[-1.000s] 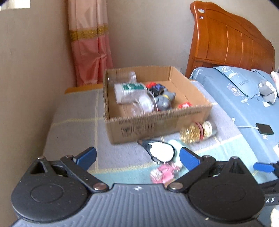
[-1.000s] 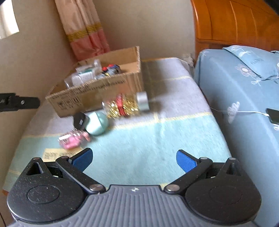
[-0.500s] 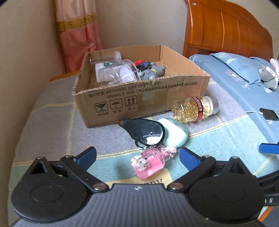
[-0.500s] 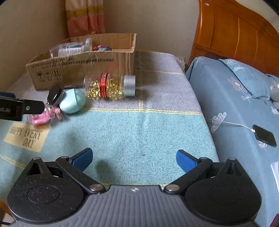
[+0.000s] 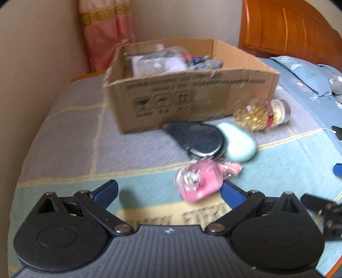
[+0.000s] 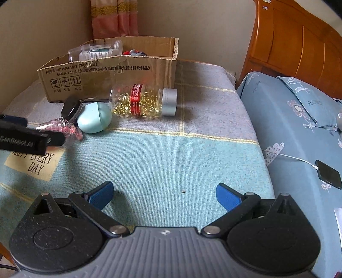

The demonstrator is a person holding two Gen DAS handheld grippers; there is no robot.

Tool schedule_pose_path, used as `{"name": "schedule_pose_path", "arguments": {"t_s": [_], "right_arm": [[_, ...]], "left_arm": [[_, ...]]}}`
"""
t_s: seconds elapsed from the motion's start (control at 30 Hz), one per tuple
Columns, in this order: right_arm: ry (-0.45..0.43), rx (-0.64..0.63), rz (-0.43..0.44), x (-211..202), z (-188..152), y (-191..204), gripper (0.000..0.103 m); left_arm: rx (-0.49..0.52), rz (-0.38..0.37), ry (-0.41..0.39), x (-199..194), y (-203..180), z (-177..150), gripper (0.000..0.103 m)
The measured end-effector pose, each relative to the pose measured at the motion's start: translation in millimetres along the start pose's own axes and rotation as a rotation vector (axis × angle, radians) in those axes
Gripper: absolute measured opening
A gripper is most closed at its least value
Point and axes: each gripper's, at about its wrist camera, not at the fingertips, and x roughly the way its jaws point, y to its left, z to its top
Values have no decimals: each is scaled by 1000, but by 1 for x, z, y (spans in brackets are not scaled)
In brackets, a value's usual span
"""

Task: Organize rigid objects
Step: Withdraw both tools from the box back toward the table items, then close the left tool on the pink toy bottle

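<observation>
Cardboard box (image 6: pixel 111 72) sat open, already holding clear jars and small toys. In front of it: a capsule bottle (image 6: pixel 143 100) lying on its side, a mint egg-shaped thing (image 6: pixel 94 120) touching a black round case (image 5: pixel 198 139), and a pink trinket (image 5: pixel 198 181) nearest.

Beige walls (image 6: pixel 192 19); pink gold-banded curtain (image 6: pixel 115 19) in corner; orange wooden headboard (image 6: pixel 299 42); blue floral bedding (image 6: pixel 288 128); grey-and-teal checked blanket (image 6: pixel 171 154), daylit

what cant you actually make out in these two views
- Cardboard box contents: the near wall hides most of them in the right wrist view; blurred in the left.
- Pink item: motion-blurred in the left wrist view; partly behind the left hand-held gripper in the right.
- Capsule bottle label: too small to read.
</observation>
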Motion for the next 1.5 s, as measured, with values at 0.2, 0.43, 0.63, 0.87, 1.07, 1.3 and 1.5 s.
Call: {"name": "schedule_pose_path", "arguments": {"t_s": [0.2,0.43,0.63,0.87,1.07,1.3,1.5], "right_arm": [[5,28,20,3,-2,-3,103],[-1,30,28,4,-2,-1,103],[-7,13,42,3,-3,-2,103],[-21,-8,62,4,-4,-4,103],[-24,-14,68,7,0,-3,103],[-32,-20,74,10,2,-3,103],[-36,-25,79,11,3,-3,103]], "left_arm": [[-59,46,11,-8,26,-14,101],[52,-53,-46,-21,7,-8,101],[123,-80,-35,-4,-2,-3,98],[103,-140,-33,1,6,-7,101],[142,-175,-41,5,8,-3,100],[186,-218,-63,4,10,5,71],[208,-239,-79,2,7,6,55]]}}
